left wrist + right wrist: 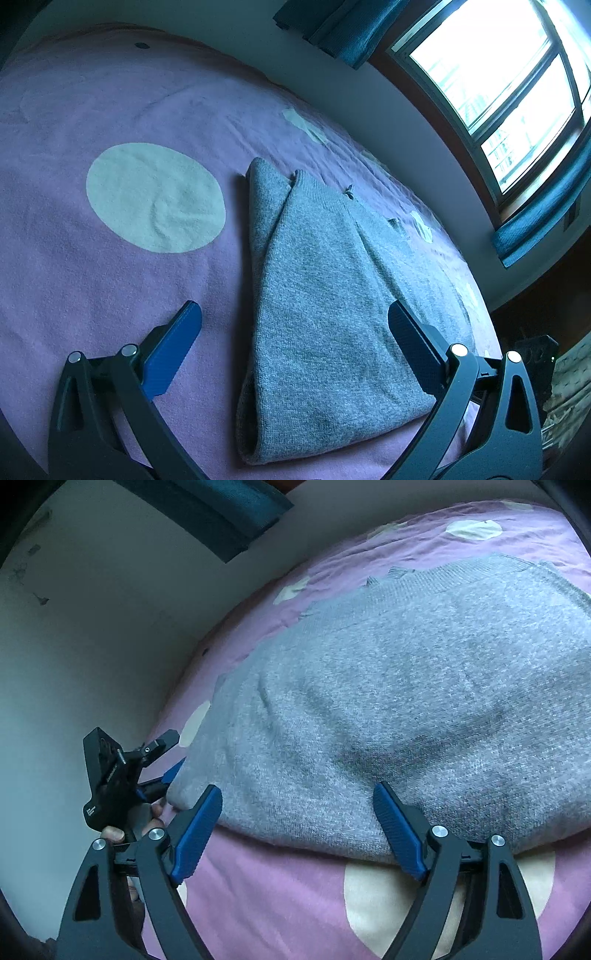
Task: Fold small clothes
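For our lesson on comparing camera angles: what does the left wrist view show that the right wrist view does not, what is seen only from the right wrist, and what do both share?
Only the left wrist view shows the bright window and the left gripper from behind, jaws wide open astride the garment's near end. Only the right wrist view shows the right gripper, open at the garment's edge, and a hand holding the left gripper from outside. Both show the folded grey sweater lying on the pink spotted blanket, plus the pale wall and the teal curtain.
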The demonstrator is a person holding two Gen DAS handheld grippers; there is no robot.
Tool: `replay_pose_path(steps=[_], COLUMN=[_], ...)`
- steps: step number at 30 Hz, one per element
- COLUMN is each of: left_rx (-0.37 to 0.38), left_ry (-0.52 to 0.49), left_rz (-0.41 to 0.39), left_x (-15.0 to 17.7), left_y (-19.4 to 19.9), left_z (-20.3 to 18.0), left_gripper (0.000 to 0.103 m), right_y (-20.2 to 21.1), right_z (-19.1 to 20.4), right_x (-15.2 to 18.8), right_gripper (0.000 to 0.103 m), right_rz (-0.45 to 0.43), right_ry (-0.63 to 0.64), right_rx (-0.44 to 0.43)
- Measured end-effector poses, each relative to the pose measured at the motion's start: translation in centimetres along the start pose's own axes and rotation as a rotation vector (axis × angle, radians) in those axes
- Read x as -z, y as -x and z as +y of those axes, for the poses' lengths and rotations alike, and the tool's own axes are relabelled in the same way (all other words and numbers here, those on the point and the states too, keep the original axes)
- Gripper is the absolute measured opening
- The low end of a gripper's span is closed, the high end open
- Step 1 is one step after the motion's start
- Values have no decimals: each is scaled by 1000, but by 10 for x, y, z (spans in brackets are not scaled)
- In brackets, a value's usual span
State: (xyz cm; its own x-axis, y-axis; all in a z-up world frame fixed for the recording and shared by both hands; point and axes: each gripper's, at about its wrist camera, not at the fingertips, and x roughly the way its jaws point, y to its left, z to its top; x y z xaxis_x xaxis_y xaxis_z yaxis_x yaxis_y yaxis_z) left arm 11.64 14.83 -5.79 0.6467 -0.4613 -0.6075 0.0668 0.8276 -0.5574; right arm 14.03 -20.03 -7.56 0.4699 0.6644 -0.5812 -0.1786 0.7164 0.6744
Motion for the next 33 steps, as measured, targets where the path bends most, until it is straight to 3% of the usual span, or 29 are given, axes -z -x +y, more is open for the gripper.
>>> replay_pose_path(steps=[12,16,19,26,30,33], left_rx=[-54,13,105,131,210,246], left_ry=[-36,6,73,78,143,103], left_rz=[37,50,109,133,183,231], left_x=[-11,-19,-24,-38,-54,-60], left_y=[-18,-24,-34,-48,-56,-64], left_z=[-13,-9,0,6,24,20], left_gripper=[100,100,71,70,70,70], right_y=[1,2,3,4,3,3], right_z=[8,7,7,8,7,6], right_x=[8,8,8,8,8,7], right_gripper=[86,86,86,87,87,87], right_rz=[-15,-19,-19,-22,-23,-24], right_ry=[45,39,41,33,28,27], right_rx=[13,3,2,-10,-15,-18])
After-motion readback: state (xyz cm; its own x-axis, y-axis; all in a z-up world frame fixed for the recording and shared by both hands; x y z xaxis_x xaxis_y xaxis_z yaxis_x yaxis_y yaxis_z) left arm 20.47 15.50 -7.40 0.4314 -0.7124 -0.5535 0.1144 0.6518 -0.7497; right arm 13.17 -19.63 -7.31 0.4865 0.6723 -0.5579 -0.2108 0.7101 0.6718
